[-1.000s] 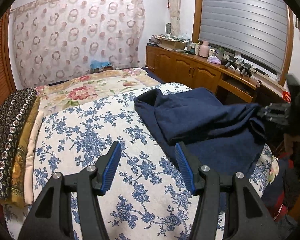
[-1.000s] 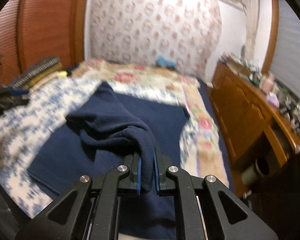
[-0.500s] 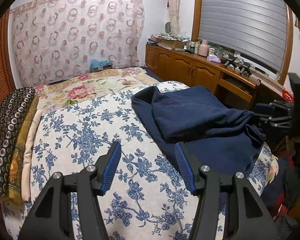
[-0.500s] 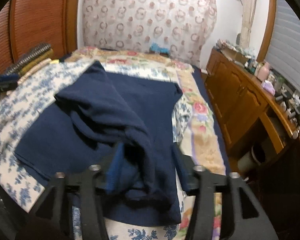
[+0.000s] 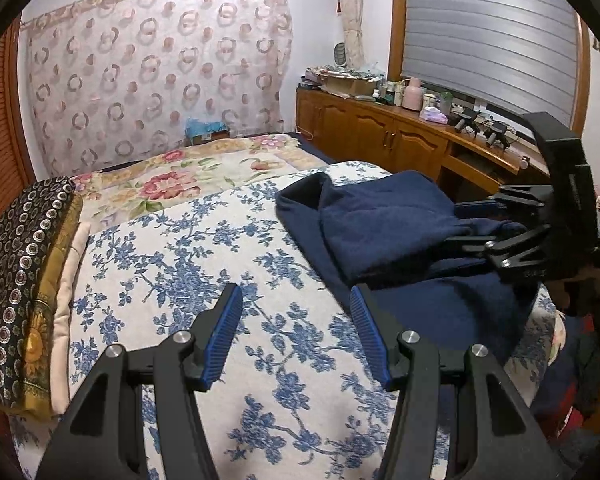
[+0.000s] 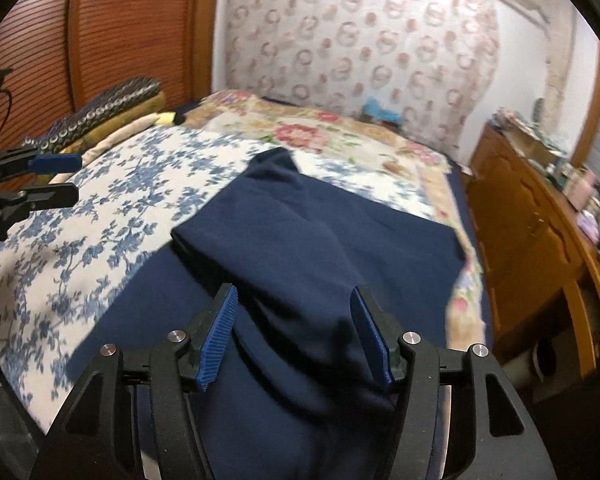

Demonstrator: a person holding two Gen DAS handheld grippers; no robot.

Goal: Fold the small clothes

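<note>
No legible writing on navy garment

On the bed, the garment lies toward the right edge, nearest the cabinet. Folded bedding is stacked along the left side. Behind the bed hangs a curtain, with what may be a box at its foot.

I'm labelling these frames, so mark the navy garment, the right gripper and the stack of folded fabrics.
navy garment [image 6: 308, 240]: right wrist view, its folded-over top layer.
right gripper [image 6: 294, 336]: right wrist view, midway between its fingertips.
stack of folded fabrics [image 5: 16, 280]: left wrist view, its dark ring-patterned top cloth.
</note>
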